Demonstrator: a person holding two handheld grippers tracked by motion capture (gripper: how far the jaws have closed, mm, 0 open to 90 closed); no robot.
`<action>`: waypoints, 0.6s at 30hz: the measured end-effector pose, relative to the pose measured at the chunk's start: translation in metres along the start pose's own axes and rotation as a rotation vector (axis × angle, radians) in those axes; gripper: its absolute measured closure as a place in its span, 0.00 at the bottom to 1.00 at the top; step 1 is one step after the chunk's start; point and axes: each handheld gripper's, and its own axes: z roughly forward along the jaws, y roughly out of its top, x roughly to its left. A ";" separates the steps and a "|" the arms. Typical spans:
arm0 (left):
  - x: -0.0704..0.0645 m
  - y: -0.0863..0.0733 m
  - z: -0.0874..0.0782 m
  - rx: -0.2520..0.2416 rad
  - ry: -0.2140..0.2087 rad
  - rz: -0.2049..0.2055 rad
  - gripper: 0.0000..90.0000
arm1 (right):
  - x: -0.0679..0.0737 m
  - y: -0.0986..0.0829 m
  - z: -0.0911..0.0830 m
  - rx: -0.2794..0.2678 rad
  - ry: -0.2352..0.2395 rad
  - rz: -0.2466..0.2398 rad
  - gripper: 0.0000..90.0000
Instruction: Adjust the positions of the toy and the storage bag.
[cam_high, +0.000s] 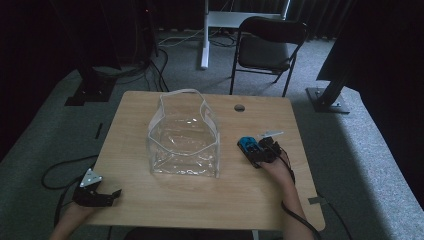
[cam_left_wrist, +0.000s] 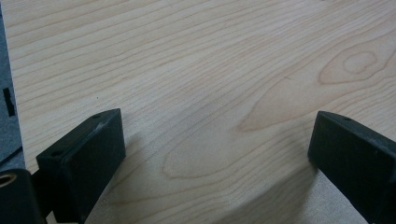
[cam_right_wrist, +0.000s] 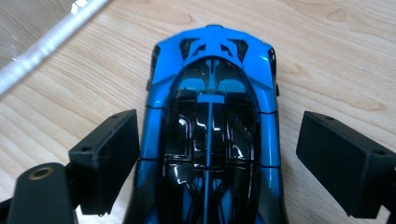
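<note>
The left gripper (cam_high: 107, 195) hovers at the near left corner of the wooden table (cam_high: 200, 200), jaws spread wide over bare wood, gripping nothing. The right gripper (cam_right_wrist: 219, 154) straddles a blue toy car (cam_right_wrist: 212, 116), jaws wide apart: the left jaw is just beside the car's flank, the right one apart from it. Beyond, to the right gripper's left, stands a clear plastic bag (cam_high: 184, 137).

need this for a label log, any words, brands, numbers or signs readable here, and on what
None can be read in any view.
Toy car: blue and black body, no lettering or badge to make out.
Clear bag: plain, with white trim, no print.
Table: bare wood grain.
Right gripper, jaws open either side of the car, and left gripper, open: plain black, unmarked.
</note>
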 end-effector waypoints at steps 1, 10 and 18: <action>0.000 0.000 0.000 0.000 0.000 0.000 0.05 | 0.001 0.000 0.002 0.016 0.001 -0.014 0.16; 0.000 0.000 0.000 0.000 0.000 0.000 0.05 | 0.000 -0.001 0.004 0.030 0.031 -0.021 0.26; 0.000 0.000 0.000 0.000 0.001 -0.001 0.05 | 0.000 -0.002 0.001 0.035 0.029 -0.005 0.28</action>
